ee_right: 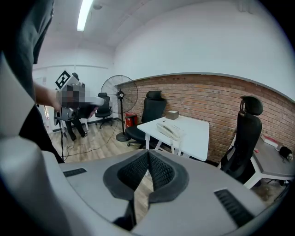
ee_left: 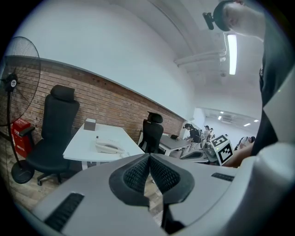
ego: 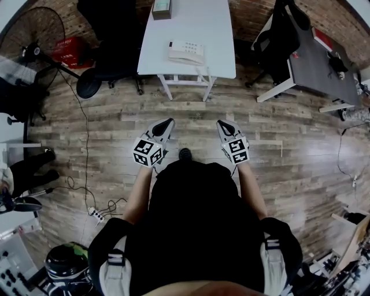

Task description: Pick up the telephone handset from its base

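Observation:
A white telephone (ego: 186,52) with its handset resting on the base sits near the front edge of a white table (ego: 214,29), well ahead of me. It also shows as the telephone (ee_left: 109,147) in the left gripper view and the telephone (ee_right: 169,130) in the right gripper view. My left gripper (ego: 169,122) and right gripper (ego: 221,124) hang side by side over the wooden floor, short of the table. Both are shut, tips touching, with nothing between them: left gripper (ee_left: 150,156), right gripper (ee_right: 148,153).
A small box (ego: 162,8) stands at the table's far end. Black office chairs (ego: 113,34) flank the table, with a standing fan (ego: 40,40) at left and a grey desk (ego: 324,63) at right. A power strip and cable (ego: 95,215) lie on the floor at my left.

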`<state>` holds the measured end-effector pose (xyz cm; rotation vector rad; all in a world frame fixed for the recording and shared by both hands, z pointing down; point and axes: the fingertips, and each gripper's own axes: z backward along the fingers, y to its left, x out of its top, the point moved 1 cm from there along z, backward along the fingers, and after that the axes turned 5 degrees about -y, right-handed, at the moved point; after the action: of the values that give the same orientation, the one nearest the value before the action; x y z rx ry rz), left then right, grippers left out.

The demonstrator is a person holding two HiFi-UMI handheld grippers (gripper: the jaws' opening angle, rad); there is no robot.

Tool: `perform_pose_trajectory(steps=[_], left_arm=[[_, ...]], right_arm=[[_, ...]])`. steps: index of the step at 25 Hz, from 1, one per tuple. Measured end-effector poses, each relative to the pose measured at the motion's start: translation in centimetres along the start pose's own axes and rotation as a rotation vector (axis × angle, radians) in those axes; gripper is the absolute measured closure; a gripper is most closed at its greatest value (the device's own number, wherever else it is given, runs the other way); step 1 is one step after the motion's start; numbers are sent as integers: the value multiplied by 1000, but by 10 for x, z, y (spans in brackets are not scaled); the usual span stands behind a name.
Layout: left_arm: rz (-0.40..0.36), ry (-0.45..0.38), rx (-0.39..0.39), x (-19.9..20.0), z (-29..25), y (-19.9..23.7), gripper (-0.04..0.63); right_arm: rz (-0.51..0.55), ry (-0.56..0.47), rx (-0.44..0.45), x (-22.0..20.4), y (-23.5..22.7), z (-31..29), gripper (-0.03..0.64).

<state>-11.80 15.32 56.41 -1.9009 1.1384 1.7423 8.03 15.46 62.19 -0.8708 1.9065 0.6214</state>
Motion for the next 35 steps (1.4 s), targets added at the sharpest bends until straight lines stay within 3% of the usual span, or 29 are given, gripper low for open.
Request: perform_pose_trajectory(steps=[24, 35], left_arm=[[5, 16, -31, -3, 16, 34, 575], [-2, 4, 14, 6, 12, 53, 575]], right_arm=[[14, 37, -20, 10, 16, -26, 618], [23, 21, 0, 18, 12, -45, 618]])
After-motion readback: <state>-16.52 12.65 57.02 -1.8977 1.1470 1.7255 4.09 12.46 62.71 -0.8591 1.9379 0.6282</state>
